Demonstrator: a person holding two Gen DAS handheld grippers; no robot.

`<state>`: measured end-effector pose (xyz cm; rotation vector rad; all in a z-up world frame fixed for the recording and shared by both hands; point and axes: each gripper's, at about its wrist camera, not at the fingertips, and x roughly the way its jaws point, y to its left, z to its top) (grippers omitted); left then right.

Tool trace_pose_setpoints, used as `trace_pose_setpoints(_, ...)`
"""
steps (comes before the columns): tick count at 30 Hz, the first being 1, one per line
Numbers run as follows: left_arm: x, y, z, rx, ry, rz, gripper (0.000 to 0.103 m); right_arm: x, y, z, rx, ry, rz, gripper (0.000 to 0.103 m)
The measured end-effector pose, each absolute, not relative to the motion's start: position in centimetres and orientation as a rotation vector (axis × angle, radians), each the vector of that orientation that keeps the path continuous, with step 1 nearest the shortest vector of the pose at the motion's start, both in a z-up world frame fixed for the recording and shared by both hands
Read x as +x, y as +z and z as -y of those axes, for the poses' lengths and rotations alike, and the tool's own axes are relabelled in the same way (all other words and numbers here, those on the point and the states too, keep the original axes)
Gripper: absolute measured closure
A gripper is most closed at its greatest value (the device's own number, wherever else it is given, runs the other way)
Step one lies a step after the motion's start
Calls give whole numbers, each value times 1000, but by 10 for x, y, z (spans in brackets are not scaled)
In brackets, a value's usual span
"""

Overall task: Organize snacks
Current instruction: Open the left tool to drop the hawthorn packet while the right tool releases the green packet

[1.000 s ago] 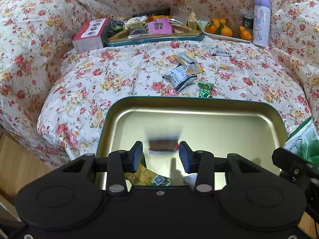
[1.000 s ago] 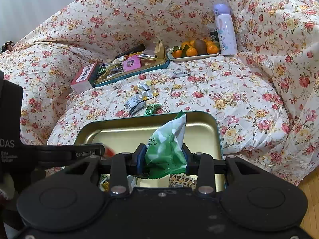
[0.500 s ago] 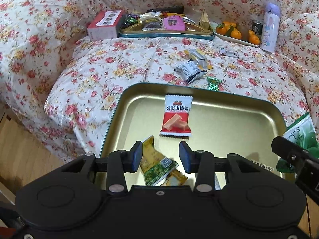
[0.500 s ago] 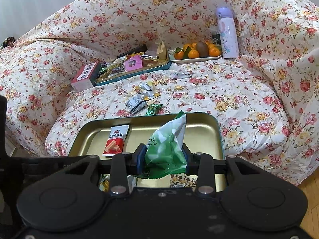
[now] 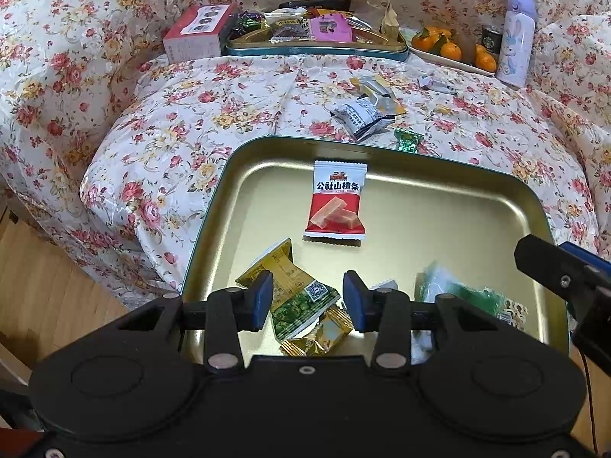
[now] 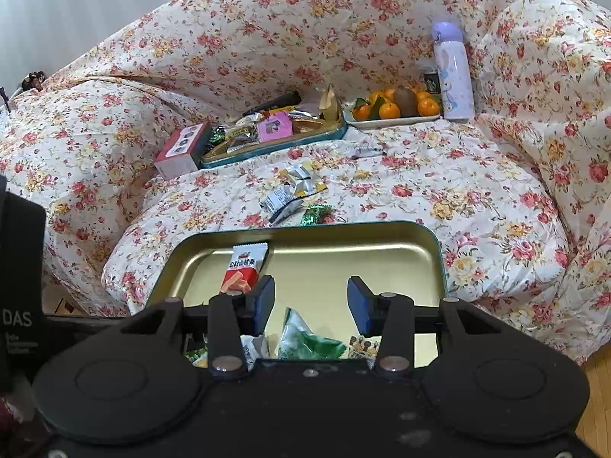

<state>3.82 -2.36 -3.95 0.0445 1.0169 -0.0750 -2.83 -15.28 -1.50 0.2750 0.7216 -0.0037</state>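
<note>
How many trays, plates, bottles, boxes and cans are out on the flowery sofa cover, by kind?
trays: 2, near tray and far tray
plate: 1
bottle: 1
box: 1
can: 1
total: 6

Gold tray (image 5: 439, 206) on floral cover; red-white packet (image 5: 336, 200) flat mid-tray, green bag (image 6: 309, 341) lying near edge — loose wrappers (image 5: 366, 112) beyond

Bright, even daylight in both views; the gold tray (image 5: 439, 206) gives soft glare. Fisheye bends the edges, corners darken, and the green packet (image 6: 309, 343) looks slightly blurred.
</note>
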Motion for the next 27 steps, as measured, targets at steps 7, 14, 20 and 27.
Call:
trace_pose_setpoints(7, 38, -39, 24, 47, -75, -1019, 53, -26, -20, 153, 270, -16, -766, 56)
trace_pose_setpoints(14, 38, -40, 23, 55, -71, -1017, 53, -26, -21, 152, 262, -7, -790, 55)
trace_pose_setpoints(20, 37, -40, 23, 59, -67, -1020, 53, -25, -24, 153, 255, -13, -819, 53)
trace_pose_setpoints(27, 37, -40, 24, 64, -69, -1023, 53, -24, -28, 151, 245, -15, -848, 51)
